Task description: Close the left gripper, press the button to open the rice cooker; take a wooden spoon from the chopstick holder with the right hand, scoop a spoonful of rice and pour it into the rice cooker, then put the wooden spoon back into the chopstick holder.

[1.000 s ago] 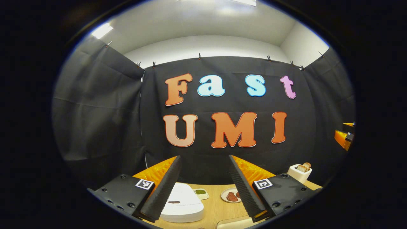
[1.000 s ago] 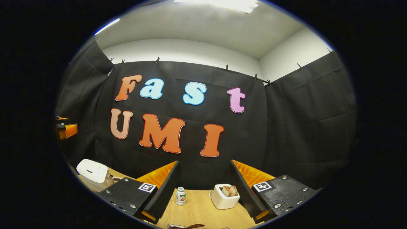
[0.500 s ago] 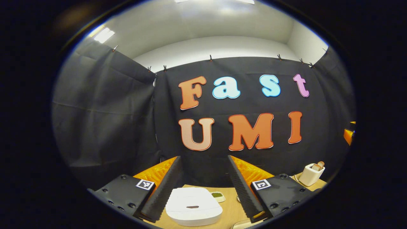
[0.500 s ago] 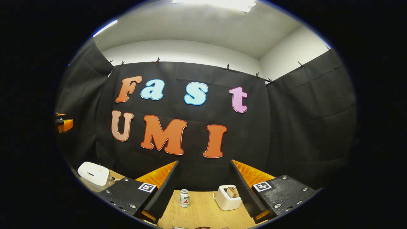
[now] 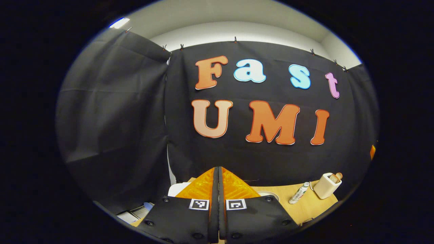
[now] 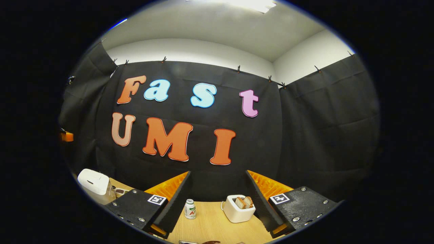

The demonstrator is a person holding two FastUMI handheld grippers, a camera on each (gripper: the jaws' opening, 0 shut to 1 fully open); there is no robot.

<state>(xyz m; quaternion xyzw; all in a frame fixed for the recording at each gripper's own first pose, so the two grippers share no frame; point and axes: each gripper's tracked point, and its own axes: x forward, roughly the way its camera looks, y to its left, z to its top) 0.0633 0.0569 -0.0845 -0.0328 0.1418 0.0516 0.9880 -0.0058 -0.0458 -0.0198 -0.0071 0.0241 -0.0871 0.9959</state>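
My left gripper [image 5: 217,168] is shut, its two orange fingers pressed flat together with nothing between them. Behind its fingers a white corner of the rice cooker [image 5: 177,189] peeks out on the left; the rest is hidden. In the right gripper view the closed white rice cooker [image 6: 93,181] stands far off at the lower left on the wooden table [image 6: 210,223]. My right gripper [image 6: 218,173] is open and empty above the table. A dark brown shape [image 6: 210,242] shows at the bottom edge, too cut off to identify.
A white toaster [image 6: 238,209] with bread slices and a small white bottle [image 6: 190,209] stand between the right fingers. From the left gripper view, the toaster [image 5: 326,185] and a white tube [image 5: 298,193] sit at the right, papers [image 5: 134,213] at the lower left.
The left gripper's fingers have gone from wide open to shut, and its view has dropped and swung, so the rice cooker is now hidden behind them. The right gripper barely shifted.
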